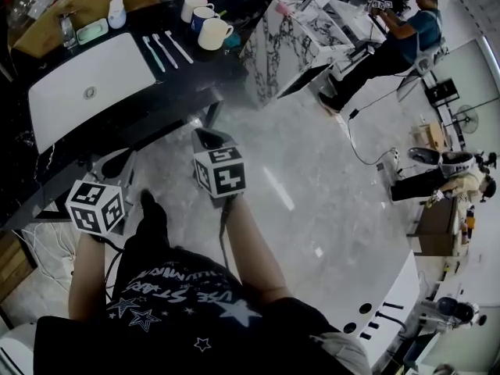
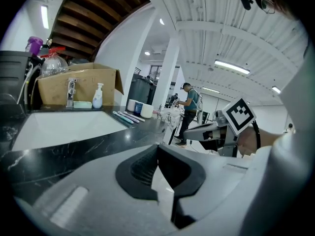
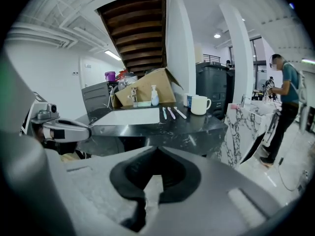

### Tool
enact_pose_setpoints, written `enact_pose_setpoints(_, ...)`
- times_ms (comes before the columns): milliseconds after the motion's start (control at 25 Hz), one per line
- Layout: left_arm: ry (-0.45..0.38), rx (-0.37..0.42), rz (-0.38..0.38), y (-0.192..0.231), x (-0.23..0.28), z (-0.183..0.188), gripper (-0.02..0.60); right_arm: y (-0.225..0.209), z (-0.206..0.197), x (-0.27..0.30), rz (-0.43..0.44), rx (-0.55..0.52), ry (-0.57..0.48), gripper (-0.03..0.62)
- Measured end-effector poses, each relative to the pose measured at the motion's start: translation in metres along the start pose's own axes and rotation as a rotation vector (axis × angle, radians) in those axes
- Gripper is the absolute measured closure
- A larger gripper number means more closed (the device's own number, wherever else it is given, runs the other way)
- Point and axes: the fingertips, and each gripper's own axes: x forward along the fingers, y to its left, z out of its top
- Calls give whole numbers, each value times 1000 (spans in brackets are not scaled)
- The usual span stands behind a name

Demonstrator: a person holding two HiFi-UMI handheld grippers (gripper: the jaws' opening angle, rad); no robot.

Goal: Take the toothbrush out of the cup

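Head view: the left gripper (image 1: 117,164) and right gripper (image 1: 209,139) are hovering over open grey floor, short of the black counter (image 1: 168,123) edge, with free room spreading toward 3 o'clock. Three toothbrushes (image 1: 164,51) are lying flat on the counter at 12 o'clock, at 9 o'clock of the white mug (image 1: 212,33) and outside it.

Left gripper view: the jaws are pressing together, clenched on nothing. The toothbrushes (image 2: 126,117) are showing at 11 o'clock.

Right gripper view: the jaws are meeting, empty. The mug (image 3: 199,105) is standing at 1 o'clock; its inside is unreadable.
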Motion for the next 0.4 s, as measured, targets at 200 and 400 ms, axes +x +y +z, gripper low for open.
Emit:
enact_pose_setpoints(200,-6,16,5,-28,-29,-20,572,15,-31,-36,3,2,-3,589)
enact_pose_setpoints(400,-15,20,10,-57,-57,-32,572,27,-52,-72,10,7,-10,589)
